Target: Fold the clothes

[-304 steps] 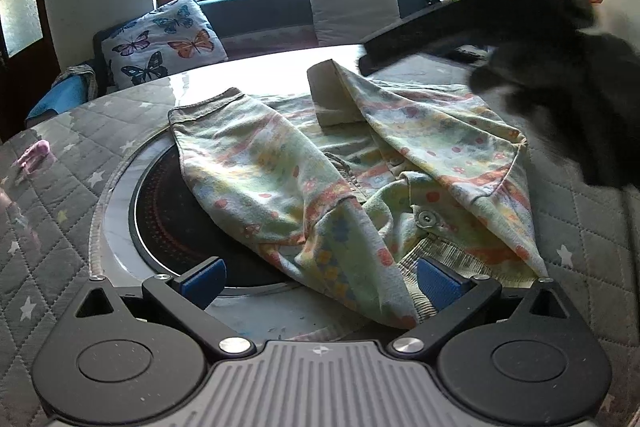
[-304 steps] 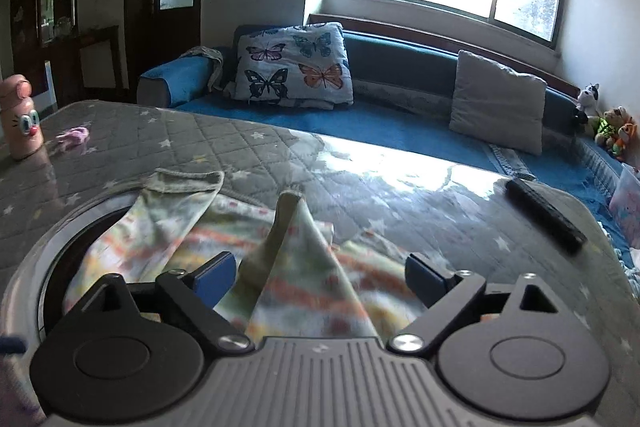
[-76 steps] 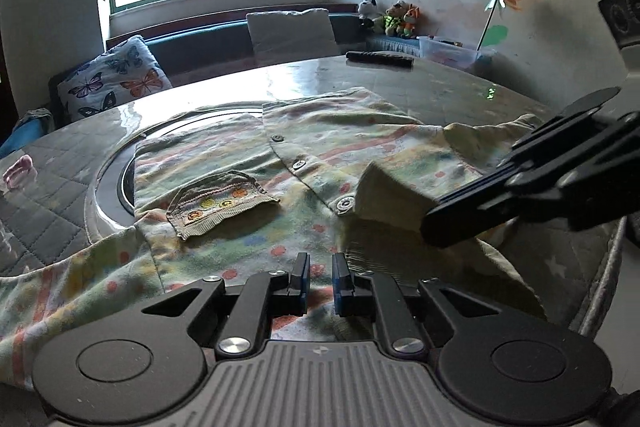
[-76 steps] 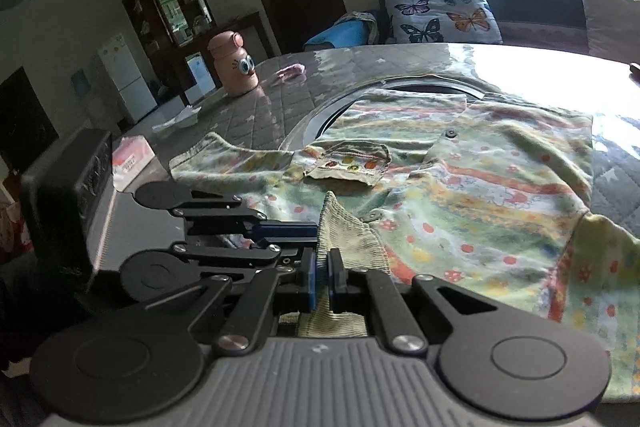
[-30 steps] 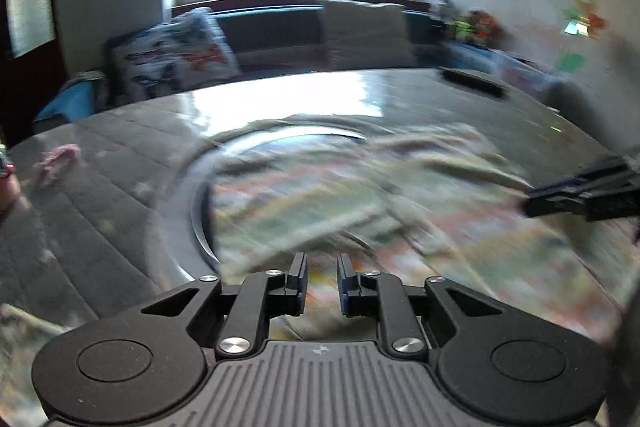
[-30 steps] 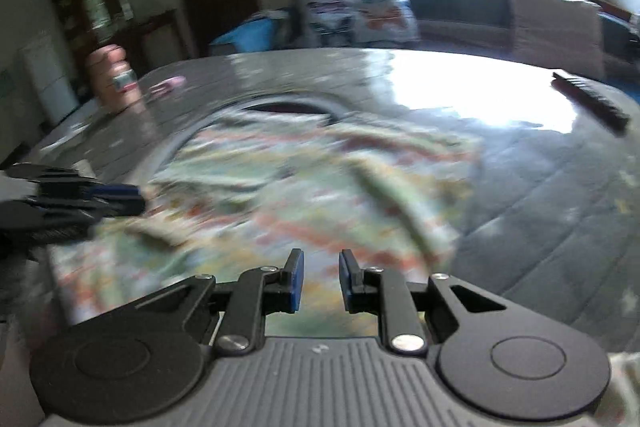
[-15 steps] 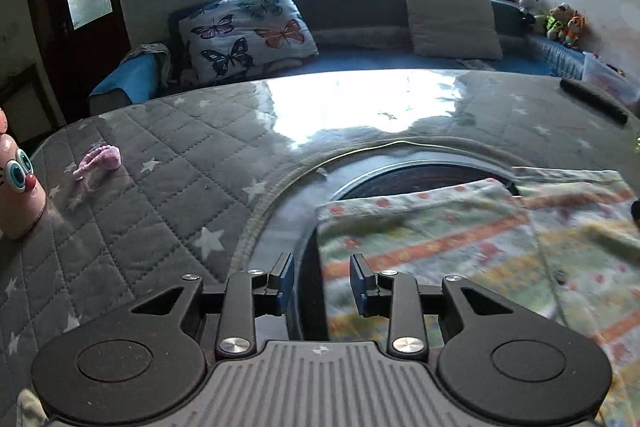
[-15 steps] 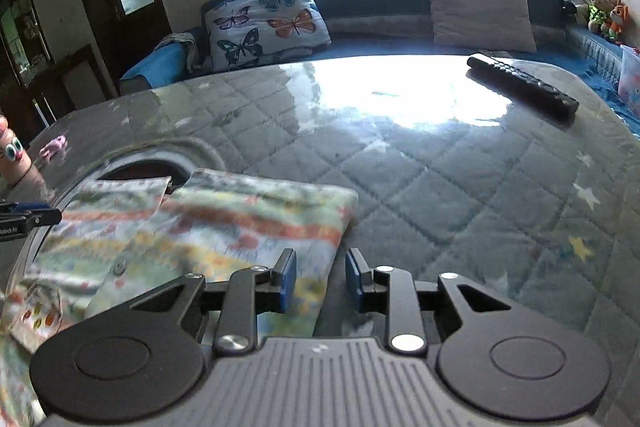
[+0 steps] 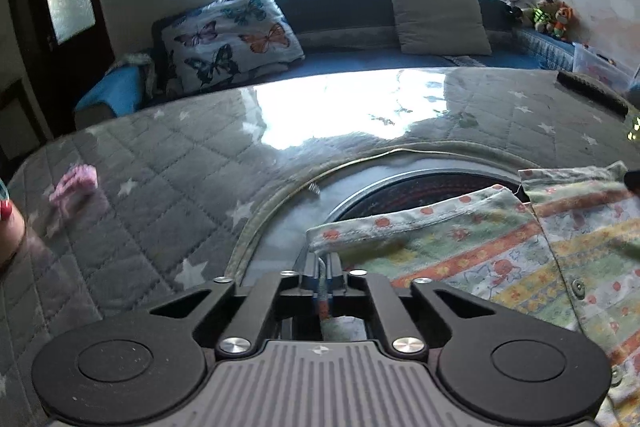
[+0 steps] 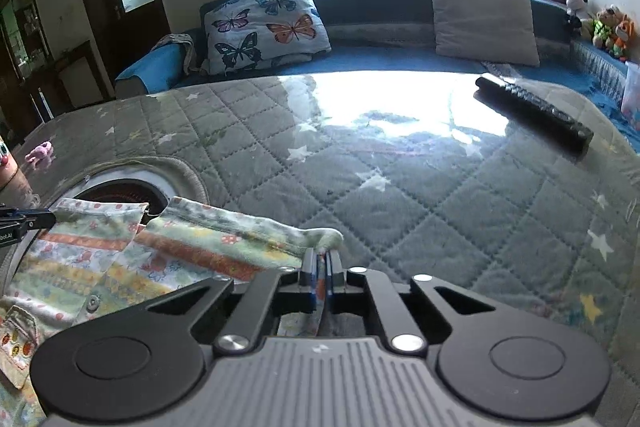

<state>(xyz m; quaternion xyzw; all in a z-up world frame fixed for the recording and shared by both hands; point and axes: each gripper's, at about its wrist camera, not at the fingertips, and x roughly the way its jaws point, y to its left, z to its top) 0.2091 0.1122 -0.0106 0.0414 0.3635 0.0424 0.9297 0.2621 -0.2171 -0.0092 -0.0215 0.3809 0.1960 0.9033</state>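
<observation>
1. Left tongs (image 9: 321,277) are pinched tight on the near-left corner of the patterned shirt (image 9: 500,259), cloth squeezed between the blue pads.
2. Right tongs (image 10: 321,277) are clamped on the opposite corner of the same edge; the fabric bunches into a little peak just ahead of the pads.
3. The shirt lies spread flat on the quilted counter (image 10: 420,187), front up with its button placket and small pocket (image 10: 18,339) showing, partly draped over the round inset (image 9: 400,187) in the counter.
4. My read of the step: both corners of one edge are gripped, which fits either carrying that edge over for a fold or tugging it taut to lay the shirt smooth; the views don't settle which.
5. Whichever it is, the two tongs need to travel together at matched height and pace so the edge stays straight and neither corner slips.
6. The remote (image 10: 532,111) and pink item (image 10: 40,153) sit well apart from the shirt.
</observation>
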